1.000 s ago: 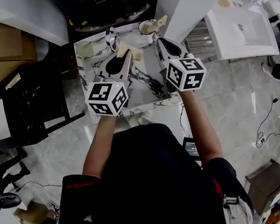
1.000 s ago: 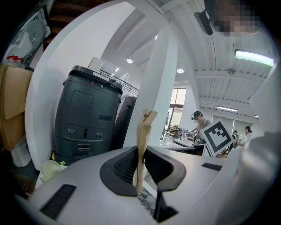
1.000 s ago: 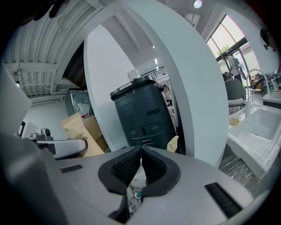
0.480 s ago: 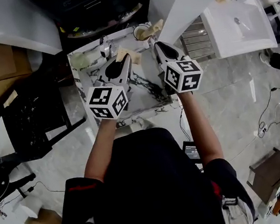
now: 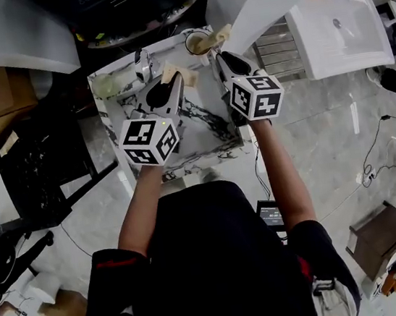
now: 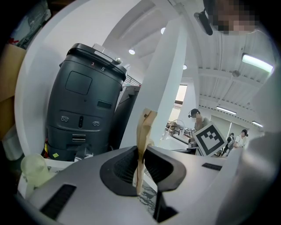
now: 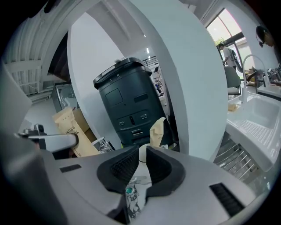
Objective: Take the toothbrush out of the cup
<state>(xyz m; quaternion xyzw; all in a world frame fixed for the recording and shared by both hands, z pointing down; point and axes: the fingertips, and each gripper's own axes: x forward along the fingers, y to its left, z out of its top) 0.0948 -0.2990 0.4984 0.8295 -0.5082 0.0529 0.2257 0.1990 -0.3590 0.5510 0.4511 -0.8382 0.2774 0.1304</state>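
The paper-wrapped toothbrush (image 5: 223, 35) leans out of the cup (image 5: 198, 42) and is probably light and stiff, so pinch its projecting top. The right gripper (image 5: 220, 58), just before the cup, is nearly closed and empty — the left gripper (image 5: 176, 84) clamps another paper packet (image 6: 143, 140).

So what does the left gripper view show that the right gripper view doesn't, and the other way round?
Only the left gripper view: the left gripper pinching a paper-wrapped toothbrush upright, close up; the other gripper's marker cube; people far behind. Only the right gripper view: a white cup just beyond the empty fingers of the right gripper, a brown packet sticking up from it, and a white sink. Both: the dark grey machine, the marble tabletop, and that held toothbrush, which the right gripper view catches from the side.
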